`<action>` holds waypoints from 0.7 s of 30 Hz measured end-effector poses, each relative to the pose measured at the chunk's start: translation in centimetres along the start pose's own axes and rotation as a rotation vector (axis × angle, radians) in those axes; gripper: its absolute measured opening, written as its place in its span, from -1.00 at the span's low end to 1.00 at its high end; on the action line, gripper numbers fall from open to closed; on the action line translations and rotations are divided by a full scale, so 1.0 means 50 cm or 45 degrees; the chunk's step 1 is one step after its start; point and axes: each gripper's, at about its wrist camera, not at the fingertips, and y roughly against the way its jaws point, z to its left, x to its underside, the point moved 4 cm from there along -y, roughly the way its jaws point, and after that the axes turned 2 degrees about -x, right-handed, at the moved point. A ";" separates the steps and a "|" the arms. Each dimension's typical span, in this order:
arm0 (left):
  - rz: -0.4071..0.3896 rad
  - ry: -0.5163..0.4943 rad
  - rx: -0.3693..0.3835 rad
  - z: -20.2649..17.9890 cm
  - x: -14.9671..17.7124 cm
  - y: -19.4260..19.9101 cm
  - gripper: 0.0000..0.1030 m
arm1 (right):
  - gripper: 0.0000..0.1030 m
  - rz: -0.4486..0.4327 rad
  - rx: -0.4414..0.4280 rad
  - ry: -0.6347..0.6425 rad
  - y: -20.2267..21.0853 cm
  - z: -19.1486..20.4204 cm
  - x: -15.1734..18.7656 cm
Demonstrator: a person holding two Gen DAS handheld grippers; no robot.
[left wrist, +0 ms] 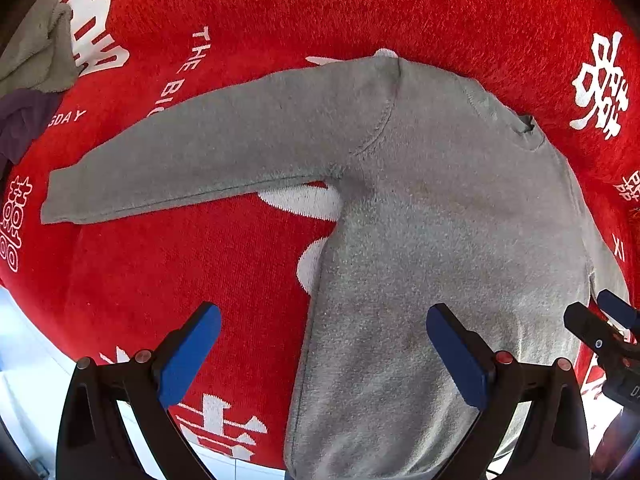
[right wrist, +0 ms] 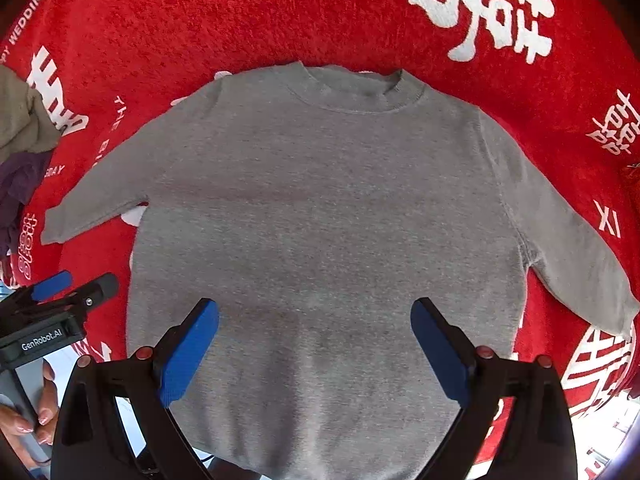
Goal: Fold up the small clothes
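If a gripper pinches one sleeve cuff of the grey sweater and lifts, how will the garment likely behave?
The grey sweater looks like soft knit lying flat, so it should drape limply, not hold shape. The sleeve would probably rise first, the body trailing. The fuzzy red blanket may grip it, so dragging could bunch it.

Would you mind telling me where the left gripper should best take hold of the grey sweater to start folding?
Probably the cuff of the sleeve spread out to the left. It lies flat on the red blanket, clear of the body, so the open left gripper could come from the outer side and pinch its free edge.
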 end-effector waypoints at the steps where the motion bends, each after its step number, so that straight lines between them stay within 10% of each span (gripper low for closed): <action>1: -0.001 -0.001 0.000 0.000 0.000 0.001 1.00 | 0.89 0.001 -0.003 0.002 0.000 0.002 0.000; 12: -0.034 0.141 0.221 0.063 -0.019 0.001 1.00 | 0.89 0.014 -0.030 0.034 -0.009 0.039 -0.011; 21: -0.184 0.594 0.246 0.403 -0.063 -0.045 1.00 | 0.89 0.042 -0.099 0.150 -0.035 0.129 -0.020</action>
